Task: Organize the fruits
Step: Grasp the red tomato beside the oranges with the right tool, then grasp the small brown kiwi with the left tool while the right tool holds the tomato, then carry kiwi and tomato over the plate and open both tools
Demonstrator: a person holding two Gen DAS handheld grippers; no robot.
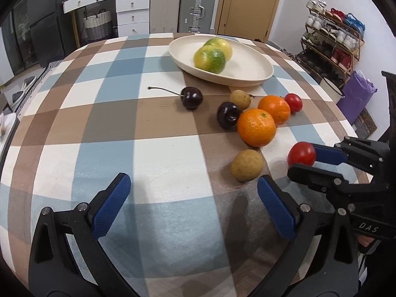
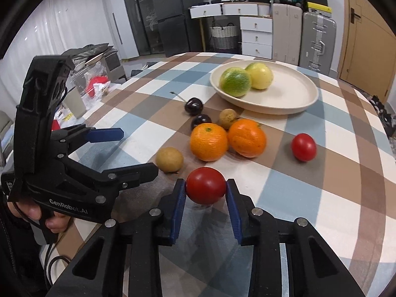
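Observation:
My right gripper [image 2: 206, 188] is shut on a red cherry tomato [image 2: 206, 188], which also shows in the left wrist view [image 1: 301, 154]. My left gripper [image 1: 193, 185] is open and empty, low over the checked tablecloth, left of the right one [image 1: 300, 157]. Loose fruit lies ahead: two oranges [image 2: 209, 141] [image 2: 246, 137], two dark cherries [image 2: 193, 106] [image 2: 201, 120], two brown longans [image 2: 169, 159] [image 2: 228, 117] and a second tomato [image 2: 303, 146]. A cream plate [image 2: 292, 104] at the far side holds two green-yellow citrus fruits [image 2: 235, 81] [image 2: 259, 75].
The table's right edge [image 1: 356, 133] is close to the right gripper. Beyond it stand a shoe rack [image 1: 331, 42] and a purple bag [image 1: 356, 94]. Clutter with bags lies past the left edge [image 2: 96, 86]. Drawers and suitcases stand behind the table.

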